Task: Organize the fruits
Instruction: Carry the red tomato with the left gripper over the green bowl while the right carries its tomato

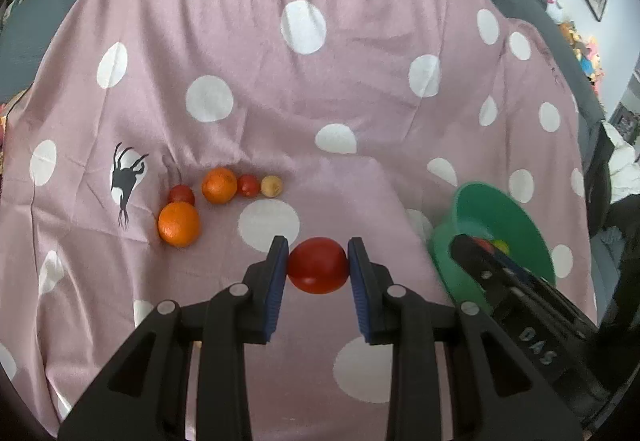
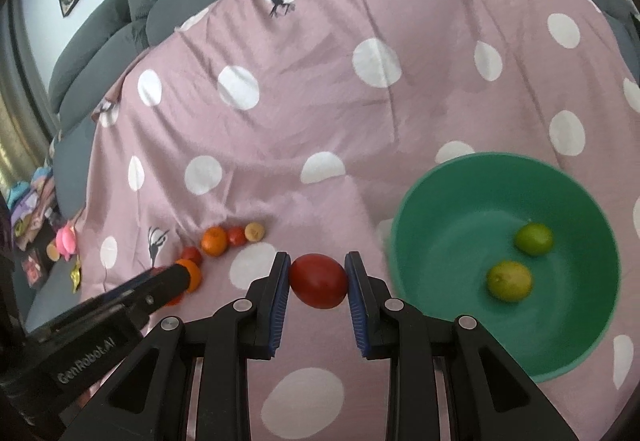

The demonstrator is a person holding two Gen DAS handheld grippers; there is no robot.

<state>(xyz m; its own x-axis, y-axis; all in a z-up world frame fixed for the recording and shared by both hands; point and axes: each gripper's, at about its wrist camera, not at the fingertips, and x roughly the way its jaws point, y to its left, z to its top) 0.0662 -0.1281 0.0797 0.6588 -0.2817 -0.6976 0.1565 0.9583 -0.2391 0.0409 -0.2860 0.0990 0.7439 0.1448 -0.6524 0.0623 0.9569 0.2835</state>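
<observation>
1. Left gripper (image 1: 318, 265): jaws clamped on a round, glossy red tomato (image 1: 318, 266), blue ribbed pads pressing its two sides; the fruit is held clear above the cloth.
2. Right gripper (image 2: 318, 275): jaws clamped on a second smooth red tomato (image 2: 319, 281), held the same way, just left of the bowl in its own view.
3. Round green plastic bowl (image 2: 404, 209): sits on the cloth at the right; holds two small yellow-green limes (image 2: 509, 280), lying near each other and apart from the wall.
4. Loose fruit on the cloth, left of centre: two dimpled oranges (image 1: 179, 224), two small red tomatoes (image 1: 181, 195) and one small pale yellow-tan round fruit (image 1: 271, 186) (kind not clear), clustered and mostly touching.
5. Pink polka-dot cloth (image 1: 360, 81): draped over a grey sofa (image 2: 100, 29), wrinkled, soft underneath.
6. Handling, tomatoes: likely light, thin-skinned and soft, with slick skin; a firm squeeze could bruise or split them. The widest part, across the middle, is the sound place to hold, as both are now.
7. Handling, oranges: probably firmer and heavier, with rough peel that grips well; take across the widest girth.
8. Risk: round fruit may roll on the yielding cloth once released.
</observation>
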